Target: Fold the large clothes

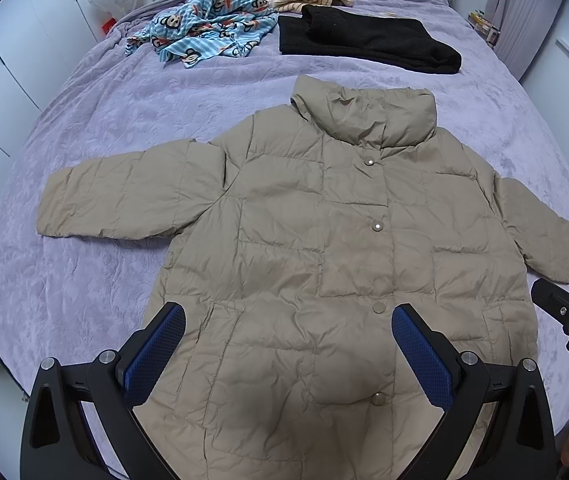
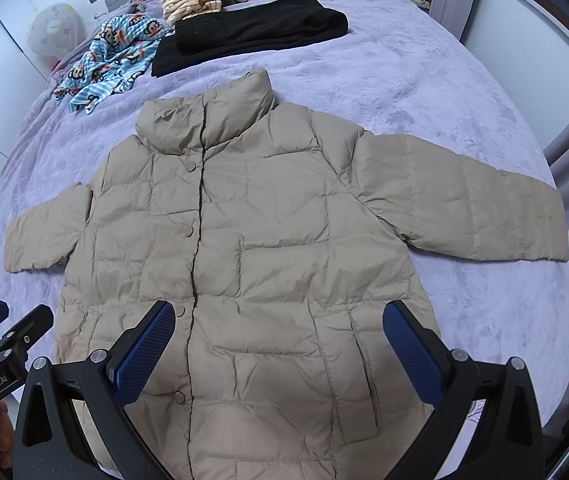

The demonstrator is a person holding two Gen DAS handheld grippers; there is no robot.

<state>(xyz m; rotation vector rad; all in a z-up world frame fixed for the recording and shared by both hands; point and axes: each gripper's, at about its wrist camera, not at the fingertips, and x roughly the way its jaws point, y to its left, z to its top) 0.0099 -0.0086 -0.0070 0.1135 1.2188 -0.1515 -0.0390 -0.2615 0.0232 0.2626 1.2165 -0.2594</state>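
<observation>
Both grippers, left gripper (image 1: 288, 352) and right gripper (image 2: 278, 350), hover wide-fingered, empty, over the jacket (image 1: 324, 240).

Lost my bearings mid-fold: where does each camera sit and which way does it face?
Left wrist: above the jacket hem, left of the snaps, facing the collar; left gripper open, right gripper at the right edge.
Right wrist: above the hem, right of the snaps, facing likewise; right gripper open.
Shared: jacket, black garment.

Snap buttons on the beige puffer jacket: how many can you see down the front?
4: one under the collar, one at chest height, one near the waist, one by the hem. More may be hidden below the frame.
</observation>
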